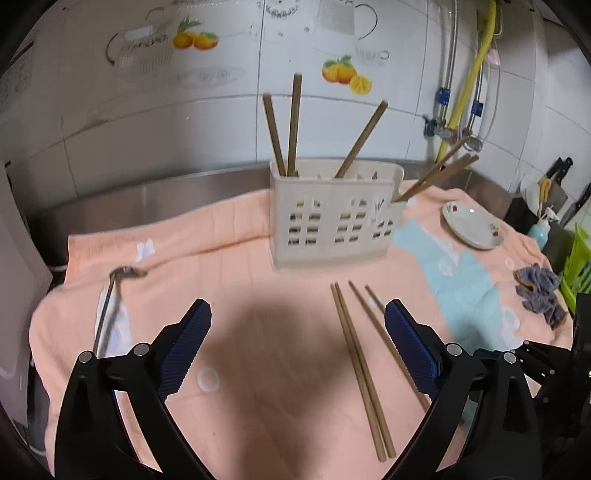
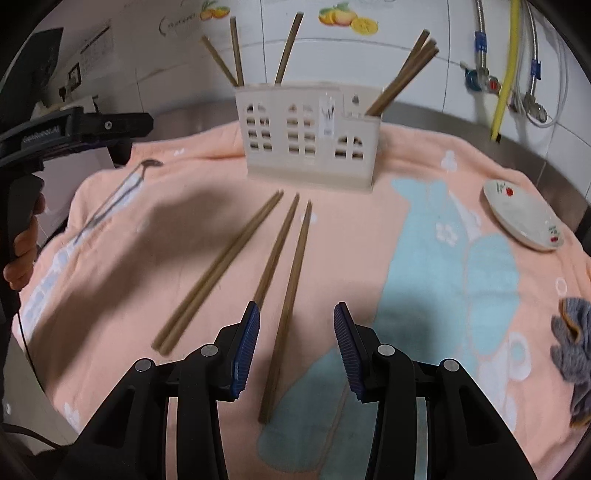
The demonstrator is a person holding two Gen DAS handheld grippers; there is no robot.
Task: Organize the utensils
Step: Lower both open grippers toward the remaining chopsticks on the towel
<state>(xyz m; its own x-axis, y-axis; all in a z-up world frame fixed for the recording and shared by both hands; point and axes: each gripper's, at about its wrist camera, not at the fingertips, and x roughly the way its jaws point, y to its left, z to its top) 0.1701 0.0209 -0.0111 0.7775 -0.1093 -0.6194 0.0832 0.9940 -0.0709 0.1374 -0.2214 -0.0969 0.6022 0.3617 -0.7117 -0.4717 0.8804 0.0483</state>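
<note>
A peach towel (image 2: 351, 236) covers the kitchen counter by a white tiled wall. A cream holder (image 2: 308, 134) stands on it with chopsticks sticking up inside. Four more chopsticks (image 2: 284, 288) lie flat in front of it. The right gripper (image 2: 295, 349) is wide apart over one chopstick, holding nothing. The left gripper (image 1: 297, 345) is spread wide too, empty. A spoon (image 1: 110, 302) lies far left, a plate (image 2: 522, 216) far right.

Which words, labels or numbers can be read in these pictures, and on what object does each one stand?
No text reads with certainty.
Left tongs: white lettering on the black body, too blurred to read.
Wall sticker: small printed lines, too small.
Wall tile decal: cursive script, illegible.
Utensil holder: small label, blurred.
</note>
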